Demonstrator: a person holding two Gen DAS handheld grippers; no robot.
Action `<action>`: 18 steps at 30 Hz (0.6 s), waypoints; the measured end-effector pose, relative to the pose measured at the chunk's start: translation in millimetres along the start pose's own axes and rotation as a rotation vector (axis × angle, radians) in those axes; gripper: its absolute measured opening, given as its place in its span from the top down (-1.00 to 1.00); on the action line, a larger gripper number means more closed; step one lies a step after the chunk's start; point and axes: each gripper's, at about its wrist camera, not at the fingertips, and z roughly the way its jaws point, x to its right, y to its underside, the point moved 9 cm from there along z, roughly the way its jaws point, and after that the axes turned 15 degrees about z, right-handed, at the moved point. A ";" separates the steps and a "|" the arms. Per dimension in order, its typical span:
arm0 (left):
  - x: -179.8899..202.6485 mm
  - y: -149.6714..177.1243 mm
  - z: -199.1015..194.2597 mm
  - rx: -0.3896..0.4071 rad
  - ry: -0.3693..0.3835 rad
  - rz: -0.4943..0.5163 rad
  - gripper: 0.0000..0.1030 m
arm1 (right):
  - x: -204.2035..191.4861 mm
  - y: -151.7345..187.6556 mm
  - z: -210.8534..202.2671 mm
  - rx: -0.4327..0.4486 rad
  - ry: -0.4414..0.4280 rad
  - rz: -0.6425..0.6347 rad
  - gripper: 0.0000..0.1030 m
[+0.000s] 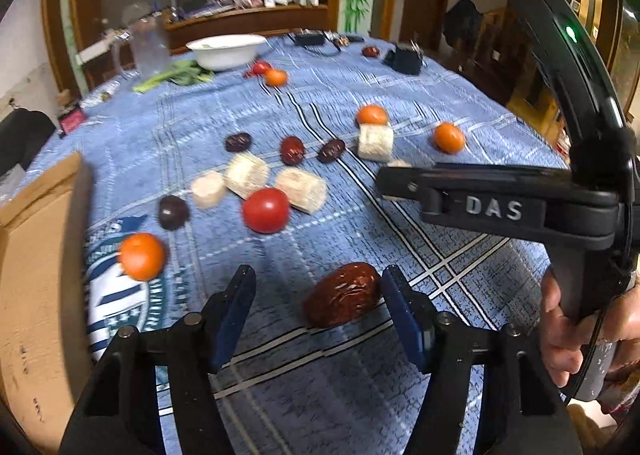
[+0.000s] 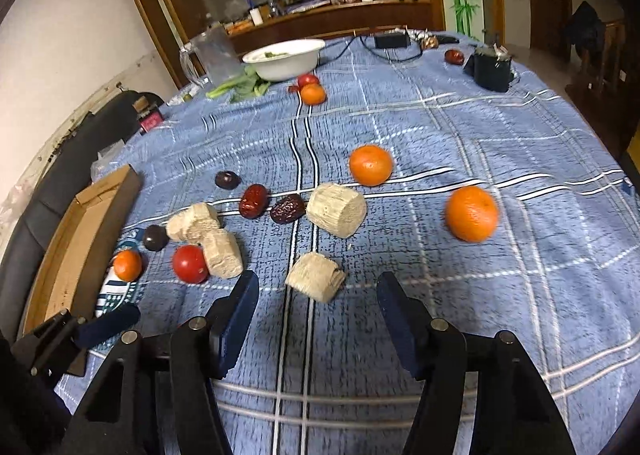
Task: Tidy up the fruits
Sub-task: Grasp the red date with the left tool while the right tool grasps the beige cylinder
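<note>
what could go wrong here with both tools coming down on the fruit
The date sits off-centre in the open left tool, close to one finger, so closing could nudge it away. The pale chunk lies just ahead of the open right tool, so it may be pushed. Oranges nearby could roll if bumped.

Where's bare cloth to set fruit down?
Free: the blue tablecloth right of the near pale chunk, below the nearest orange. Crowded: left-centre, around the tomato, red dates and cardboard box.
</note>
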 end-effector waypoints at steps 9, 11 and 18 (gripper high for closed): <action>8.3 5.6 12.3 -0.065 0.023 0.020 0.22 | -2.0 -0.6 14.5 -0.038 -0.004 -0.001 0.29; 5.2 6.7 8.3 -0.052 0.027 -0.004 0.22 | -3.8 1.0 13.2 -0.035 0.007 -0.012 0.29; -22.1 13.4 -45.1 0.039 -0.012 -0.085 0.22 | -25.0 4.6 -18.6 -0.011 -0.040 -0.034 0.29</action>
